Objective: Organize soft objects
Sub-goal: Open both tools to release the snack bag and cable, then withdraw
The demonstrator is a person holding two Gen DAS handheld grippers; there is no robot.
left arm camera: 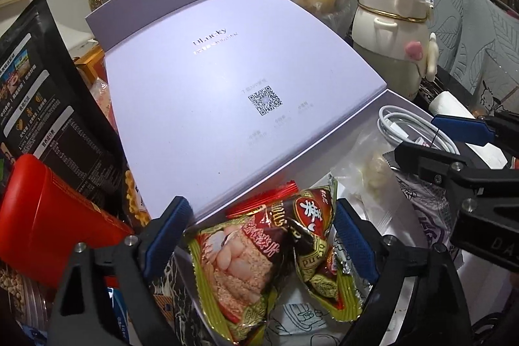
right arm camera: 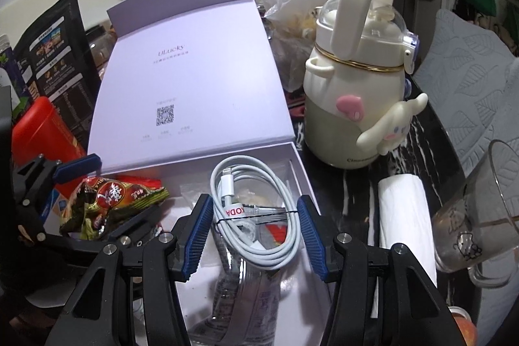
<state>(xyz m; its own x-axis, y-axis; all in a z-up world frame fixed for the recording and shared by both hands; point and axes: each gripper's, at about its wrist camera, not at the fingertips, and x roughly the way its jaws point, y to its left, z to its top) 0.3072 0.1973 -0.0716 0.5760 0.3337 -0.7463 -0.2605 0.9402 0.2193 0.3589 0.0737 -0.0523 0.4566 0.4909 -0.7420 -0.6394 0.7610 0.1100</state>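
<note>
Snack packets (left arm camera: 259, 261) sit between the left gripper's (left arm camera: 259, 244) blue pads, and those jaws stand wide, with a gap on each side, so nothing is pinched. The crinkled green-and-red packets lie at the near left corner of the white box (right arm camera: 293, 158), half over its edge. Behind them the box's pale lilac lid (left arm camera: 227, 86) stands open, tilted back, with a printed square code on its inner face.

Over on the right, the right gripper (right arm camera: 256, 232) hangs over the box's tray with its jaws part open. A coiled white cable (right arm camera: 259, 209), bound by a thin black tie, lies between the pads. The pads sit close to the coil's sides, but whether they press on it I cannot tell. Under the cable lies a clear plastic bag (right arm camera: 233, 287) with printing on it.

From the left wrist view the right gripper (left arm camera: 418, 138) shows at the far edge, above that same cable (left arm camera: 418, 128).

Around the box it is crowded: a cream character bottle (right arm camera: 356, 106) with a loop handle just to the right, a white paper roll (right arm camera: 405, 222) near it, a glass mug (right arm camera: 483, 216) at the edge, and a red container (left arm camera: 48, 216) plus a black pouch (left arm camera: 42, 93) on the left.
</note>
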